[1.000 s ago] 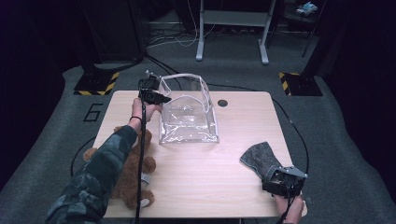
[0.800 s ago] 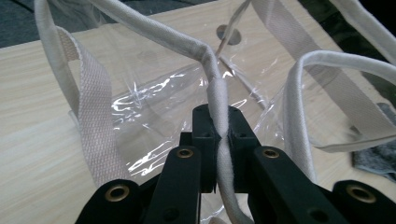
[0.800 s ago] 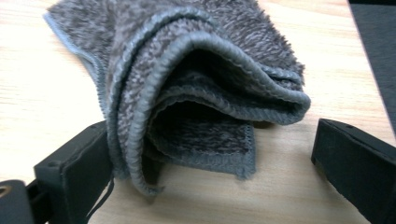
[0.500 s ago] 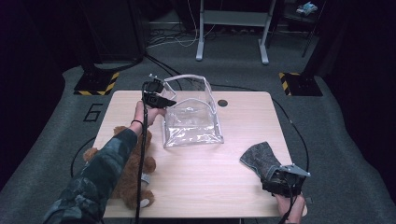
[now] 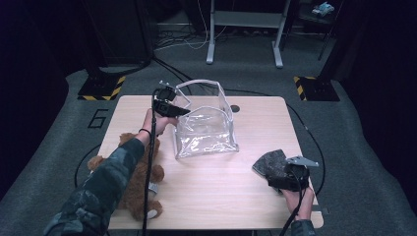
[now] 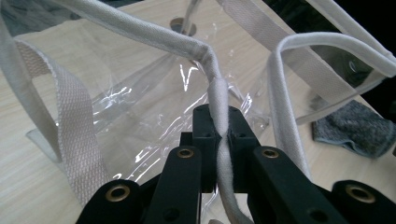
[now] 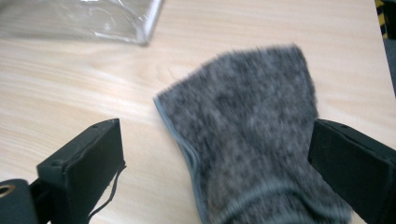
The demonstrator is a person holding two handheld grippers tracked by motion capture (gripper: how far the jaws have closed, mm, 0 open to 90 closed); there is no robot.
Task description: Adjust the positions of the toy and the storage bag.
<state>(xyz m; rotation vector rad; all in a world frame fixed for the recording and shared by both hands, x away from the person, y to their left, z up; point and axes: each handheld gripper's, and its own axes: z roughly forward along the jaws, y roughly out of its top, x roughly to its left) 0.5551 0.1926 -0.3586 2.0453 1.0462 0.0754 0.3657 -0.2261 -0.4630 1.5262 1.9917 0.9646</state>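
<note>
On the wooden table (image 5: 255, 196), the left gripper (image 6: 218, 140) pinches the soft rim of the clear bag (image 5: 209, 130). The right gripper (image 7: 215, 154) is wide open over the floppy grey cloth (image 7: 252, 135); grab its edge.

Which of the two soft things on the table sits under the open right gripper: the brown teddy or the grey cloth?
The grey cloth, lying flat between the right gripper's spread jaws. The brown teddy lies at the opposite edge.

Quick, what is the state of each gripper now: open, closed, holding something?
Left gripper: closed on the white trimmed rim of the clear bag.
Right gripper: open, jaws wide apart above the grey cloth, holding nothing.
</note>
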